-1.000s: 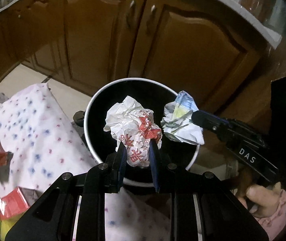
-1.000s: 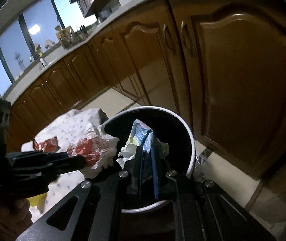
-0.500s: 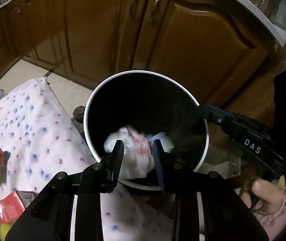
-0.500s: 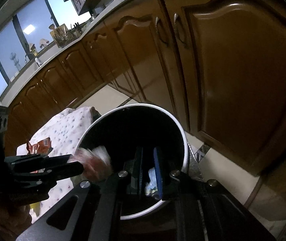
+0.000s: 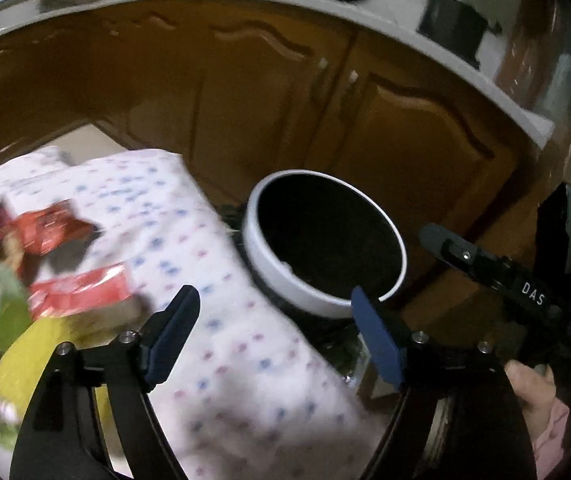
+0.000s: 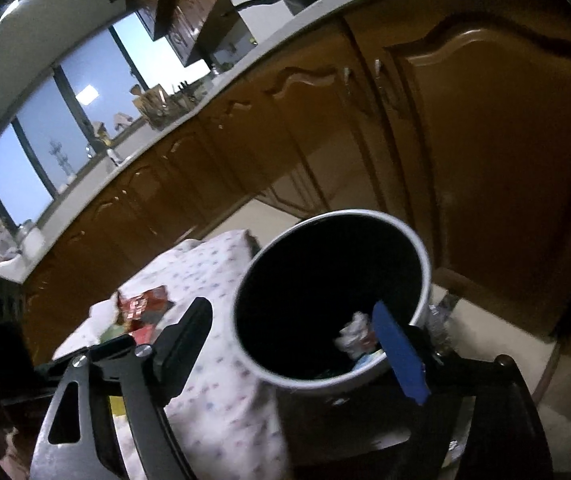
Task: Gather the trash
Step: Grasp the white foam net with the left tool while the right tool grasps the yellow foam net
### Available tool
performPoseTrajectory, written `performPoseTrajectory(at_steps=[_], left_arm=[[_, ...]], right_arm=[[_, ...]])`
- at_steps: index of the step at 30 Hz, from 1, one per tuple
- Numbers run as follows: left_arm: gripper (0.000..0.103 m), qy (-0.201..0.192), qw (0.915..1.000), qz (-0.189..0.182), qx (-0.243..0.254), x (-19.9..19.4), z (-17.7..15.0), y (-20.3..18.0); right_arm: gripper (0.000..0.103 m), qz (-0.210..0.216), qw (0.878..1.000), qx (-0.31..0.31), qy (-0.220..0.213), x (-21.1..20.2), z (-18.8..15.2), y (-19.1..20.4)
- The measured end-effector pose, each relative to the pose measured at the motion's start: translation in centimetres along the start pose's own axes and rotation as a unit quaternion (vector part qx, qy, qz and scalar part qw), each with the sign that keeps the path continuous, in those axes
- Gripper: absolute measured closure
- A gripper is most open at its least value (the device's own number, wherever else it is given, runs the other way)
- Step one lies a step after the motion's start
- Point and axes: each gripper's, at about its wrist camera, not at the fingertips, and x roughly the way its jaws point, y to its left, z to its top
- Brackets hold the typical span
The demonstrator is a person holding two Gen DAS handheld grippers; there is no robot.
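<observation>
Both grippers are spread wide with nothing between the fingers; the left gripper [image 5: 273, 330] hangs over the near edge of the cloth-covered table [image 5: 221, 264], and the right gripper [image 6: 293, 344] sits just in front of the trash bin [image 6: 425, 280], its blue finger pad overlapping the bin's near rim in that view.

The bin is round, black inside with a white rim; it stands upright off the table's right edge, mouth facing up, right in front of the brown cabinet doors [image 5: 417, 140]. Down at the bottom of it there's a crumpled wad of white paper with red print [image 6: 355, 334], plus a bit of something pale blue beside it; too dark to tell more.

Still on the table, toward its left side: a red wrapper [image 5: 45, 228] lying crumpled, and another flat red packet [image 5: 81, 290] nearer the front edge, its long axis running roughly left to right along the table; a green packet [image 5: 3, 308] and something yellow [image 5: 33, 356] sit at the front-left corner, all pretty blurry.

From the left camera you can see the right gripper's body [image 5: 493, 272] sticking in from the right side, beside the bin.
</observation>
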Motion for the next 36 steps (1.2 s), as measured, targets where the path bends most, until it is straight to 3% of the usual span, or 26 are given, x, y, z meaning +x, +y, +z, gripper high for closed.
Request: performPoseTrajectory(at_steps=[8, 20, 29, 36], left_arm=[[0.023, -0.023, 0.9977, 0.03, -0.056, -4.4, -3.1, 5.0], [0.023, -0.065, 0.991, 0.074, -0.09, -10.1, -5.1, 10.7], [0.023, -0.061, 0.9841, 0.105, -0.129, -10.7, -5.7, 15.0], [0.023, -0.053, 0.9744, 0.153, -0.156, -9.9, -3.4, 20.1]], right_arm=[[0.018, 0.041, 0.999, 0.0, 0.017, -0.1, -2.7, 3.6], [0.017, 0.097, 0.994, -0.011, 0.049, 0.4, -6.2, 9.0], [0.017, 0.136, 0.986, -0.043, 0.084, 2.9, -8.0, 13.6], [0.018, 0.161, 0.978, -0.056, 0.12, 6.0, -9.6, 16.6]])
